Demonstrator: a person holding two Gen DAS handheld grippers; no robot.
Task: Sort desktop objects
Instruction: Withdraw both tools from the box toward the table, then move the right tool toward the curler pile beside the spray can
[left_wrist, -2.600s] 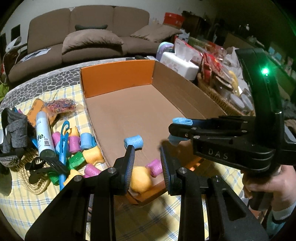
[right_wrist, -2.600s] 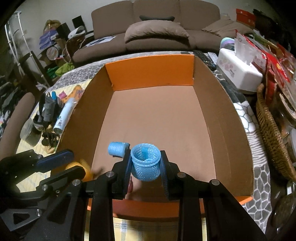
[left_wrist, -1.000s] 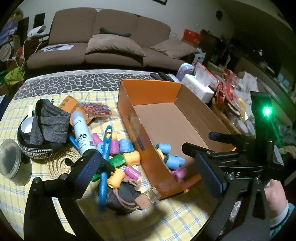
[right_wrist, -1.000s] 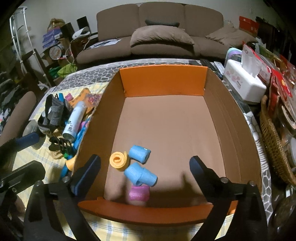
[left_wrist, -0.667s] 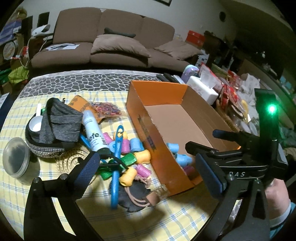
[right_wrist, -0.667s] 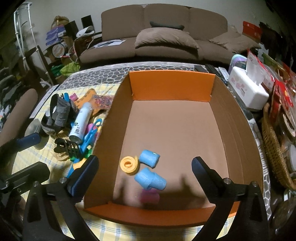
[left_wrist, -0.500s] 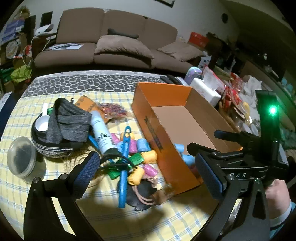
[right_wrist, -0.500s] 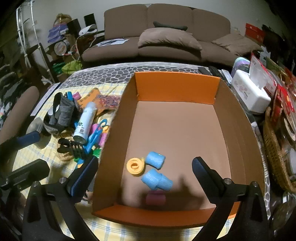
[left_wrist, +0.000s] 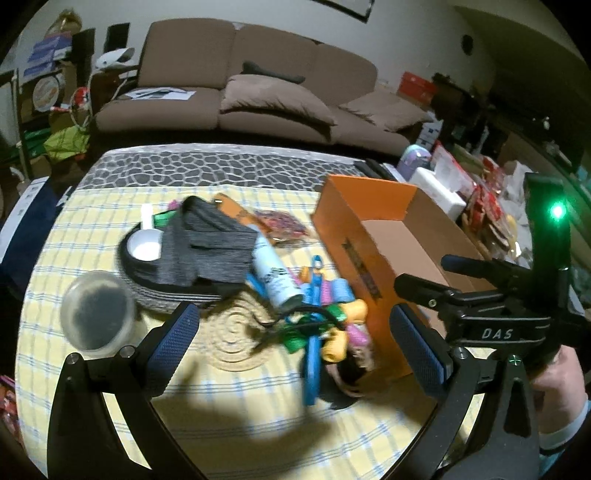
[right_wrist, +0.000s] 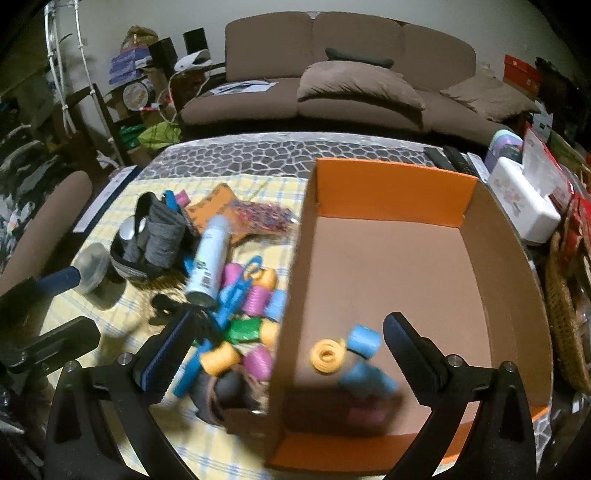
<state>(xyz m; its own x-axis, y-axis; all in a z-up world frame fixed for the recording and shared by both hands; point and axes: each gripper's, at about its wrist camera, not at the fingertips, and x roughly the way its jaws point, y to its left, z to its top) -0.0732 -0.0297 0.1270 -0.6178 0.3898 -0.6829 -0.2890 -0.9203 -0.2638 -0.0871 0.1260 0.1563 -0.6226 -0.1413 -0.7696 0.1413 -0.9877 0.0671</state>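
Both grippers, right (right_wrist: 284, 354) and left (left_wrist: 291, 343), had drawn back empty with jaws spread wide. Released, the blue mesh roller (right_wrist: 367, 376) now lay inside the cardboard box (right_wrist: 391, 192) beside a yellow coil (right_wrist: 327, 356). More soft, ribbed cylindrical rollers (left_wrist: 340, 314) waited piled on the checked cloth over the bench (left_wrist: 240, 398), touching the box's outer wall.

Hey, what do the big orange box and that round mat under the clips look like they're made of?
The box looks like cardboard: matte brown inside, orange printed outer faces, thin folded walls. The round mat seems woven from straw or jute rope, judging by its tan coiled spiral rings, though motion blur leaves the fibre uncertain.
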